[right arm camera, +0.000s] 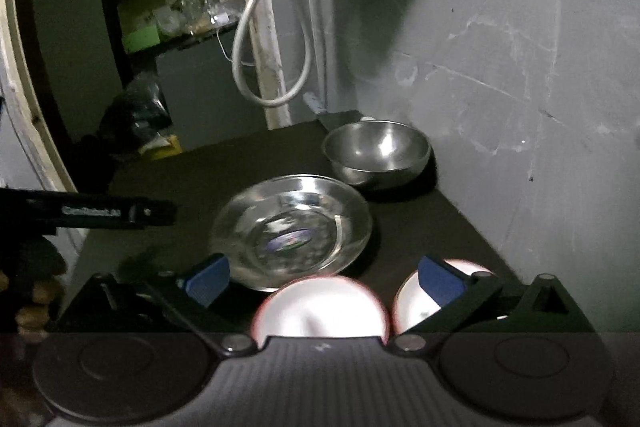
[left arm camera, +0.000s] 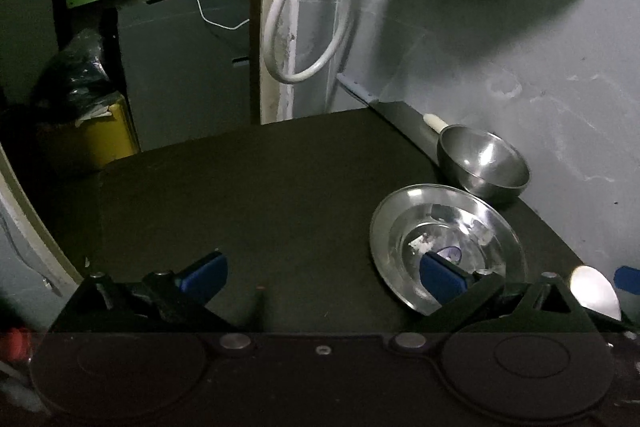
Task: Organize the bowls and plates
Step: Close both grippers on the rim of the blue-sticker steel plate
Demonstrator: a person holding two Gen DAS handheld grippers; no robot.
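Observation:
A shiny steel plate (left arm camera: 448, 247) lies on the dark table (left arm camera: 260, 195), with a steel bowl (left arm camera: 484, 163) upright behind it near the wall. My left gripper (left arm camera: 324, 275) is open and empty; its right finger (left arm camera: 440, 279) overlaps the plate's near rim. In the right wrist view the plate (right arm camera: 292, 227) and bowl (right arm camera: 376, 151) lie ahead. My right gripper (right arm camera: 324, 279) is open, with two bright rounded steel pieces (right arm camera: 324, 307) (right arm camera: 412, 303) just below its fingers. The left gripper's body (right arm camera: 88, 213) shows at the left.
A grey wall (left arm camera: 520, 47) borders the table on the right. A white cable loop (left arm camera: 296, 15) hangs at the back. A white candle-like stick (left arm camera: 436, 121) lies behind the bowl. A yellow bin with a black bag (left arm camera: 92, 123) stands beyond the table's left side.

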